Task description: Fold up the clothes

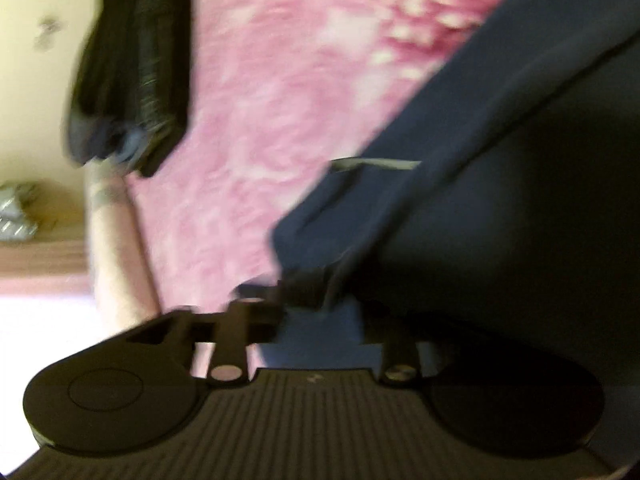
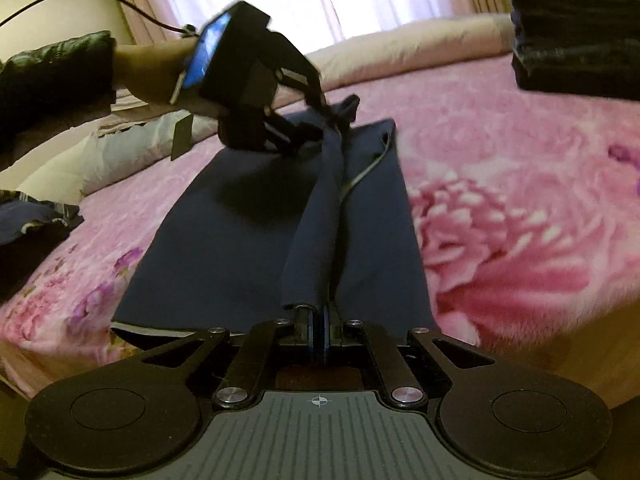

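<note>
Here, the left wrist view is blurred and tilted. The left tongs [image 1: 304,292] sit low in the frame, closed on an edge of a navy garment [image 1: 460,128], which stretches away toward the upper right over a pink floral blanket [image 1: 280,100] on the bed. Near the bed's far edge lies a stack of dark folded clothes [image 1: 132,80]. A bare forearm [image 1: 116,240] shows along the bed's edge at left.

In the right wrist view, the right tongs [image 2: 319,320] are pinched shut on the near end of a raised ridge of the navy garment [image 2: 240,220]. The garment lies long and flat down the middle of the bed, its near end at the bed's near edge. At the far end the left tongs [image 2: 320,120] grip the same ridge, lifted slightly. A drawstring [image 2: 368,168] trails across the cloth beside the ridge.

Judging from this, a lengthwise fold is in hand: both tongs hold one long edge or crease. The next move likely calls for carrying both ends sideways together and laying them evenly.

Around: the dark stack [image 2: 576,40] sits toward the far right corner, pillows [image 2: 120,152] along the far edge, and another dark cloth [image 2: 32,220] at the left edge. None blocks the fold; the loose drawstring could get trapped inside.
</note>
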